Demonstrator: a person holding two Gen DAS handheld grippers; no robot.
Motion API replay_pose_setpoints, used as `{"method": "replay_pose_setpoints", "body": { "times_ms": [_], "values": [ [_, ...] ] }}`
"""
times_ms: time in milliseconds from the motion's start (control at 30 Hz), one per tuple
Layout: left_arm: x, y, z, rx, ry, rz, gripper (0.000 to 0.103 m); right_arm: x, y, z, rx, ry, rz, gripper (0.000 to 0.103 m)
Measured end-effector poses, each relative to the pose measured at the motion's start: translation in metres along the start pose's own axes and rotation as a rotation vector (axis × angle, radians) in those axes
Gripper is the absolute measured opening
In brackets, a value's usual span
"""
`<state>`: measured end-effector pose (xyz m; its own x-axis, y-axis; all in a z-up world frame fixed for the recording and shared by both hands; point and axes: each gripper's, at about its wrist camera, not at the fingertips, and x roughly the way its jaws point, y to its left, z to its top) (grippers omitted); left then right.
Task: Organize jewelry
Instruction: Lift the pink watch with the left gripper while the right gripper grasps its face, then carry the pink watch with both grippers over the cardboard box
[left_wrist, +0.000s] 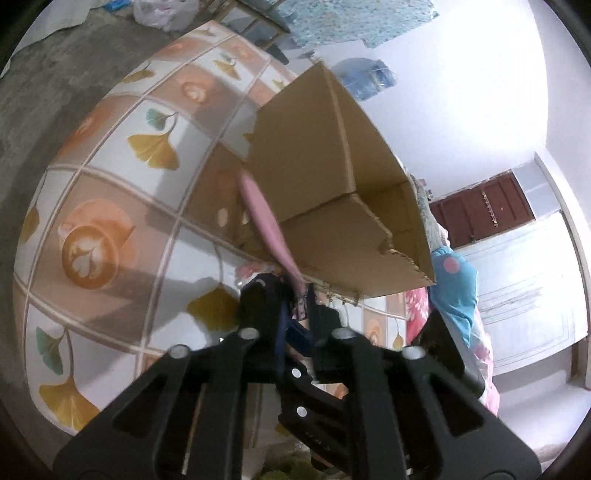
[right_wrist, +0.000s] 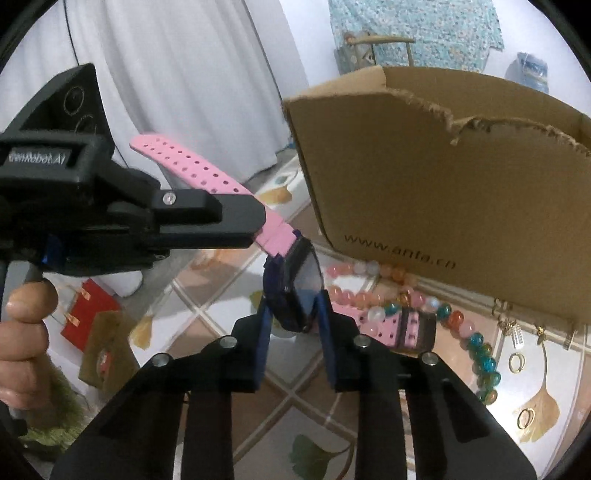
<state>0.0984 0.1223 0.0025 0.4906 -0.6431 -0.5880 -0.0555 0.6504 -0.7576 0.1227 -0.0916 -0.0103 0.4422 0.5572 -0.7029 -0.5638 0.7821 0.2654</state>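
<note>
Item: pink watch (right_wrist: 295, 280), held above the patterned table (right_wrist: 229, 295) beside the cardboard box (right_wrist: 424, 177). My right gripper (right_wrist: 293, 317) is clamped on its dark face; my left gripper (right_wrist: 255, 221) pinches the strap. Bead bracelets (right_wrist: 369, 295) lie below.

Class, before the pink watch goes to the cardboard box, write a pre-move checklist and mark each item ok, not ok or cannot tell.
1. Right gripper pads press the watch face: ok.
2. Left gripper clear of the pink strap: not ok; its finger overlaps the strap; whether it pinches, cannot tell.
3. Cardboard box top open: ok.
4. Room inside the box: cannot tell, interior hidden.
5. Bead bracelets, rings and earrings lie on the tablecloth, not under the watch: ok.
</note>
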Motion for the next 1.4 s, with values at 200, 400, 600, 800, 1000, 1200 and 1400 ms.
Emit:
{"method": "replay_pose_setpoints", "body": {
  "times_ms": [200,400,600,800,1000,1200,1400],
  "values": [
    [0.007,0.011,-0.003,-0.016,0.019,0.019,0.048,-0.001,0.013,0.004,-0.055,-0.001,-0.043,0.024],
    [0.024,0.024,-0.003,-0.020,0.056,0.095,0.047,0.000,0.028,-0.002,-0.070,-0.005,-0.064,0.024],
    [0.033,0.025,-0.003,-0.017,0.067,0.099,0.041,-0.002,0.042,-0.010,-0.098,-0.008,-0.087,0.024],
    [0.037,0.020,-0.005,0.012,0.059,0.124,0.021,-0.009,0.054,-0.013,-0.102,0.006,-0.078,0.028],
    [0.031,0.020,-0.008,0.040,0.043,0.171,0.014,-0.035,0.039,-0.026,-0.031,0.006,-0.096,0.038],
    [0.026,0.006,-0.015,0.138,0.028,0.243,0.014,-0.047,0.017,-0.031,0.071,0.020,-0.128,0.039],
    [0.013,-0.022,-0.020,0.290,-0.031,0.326,0.014,-0.045,0.016,-0.029,0.083,0.029,-0.107,0.052]
  ]
}}
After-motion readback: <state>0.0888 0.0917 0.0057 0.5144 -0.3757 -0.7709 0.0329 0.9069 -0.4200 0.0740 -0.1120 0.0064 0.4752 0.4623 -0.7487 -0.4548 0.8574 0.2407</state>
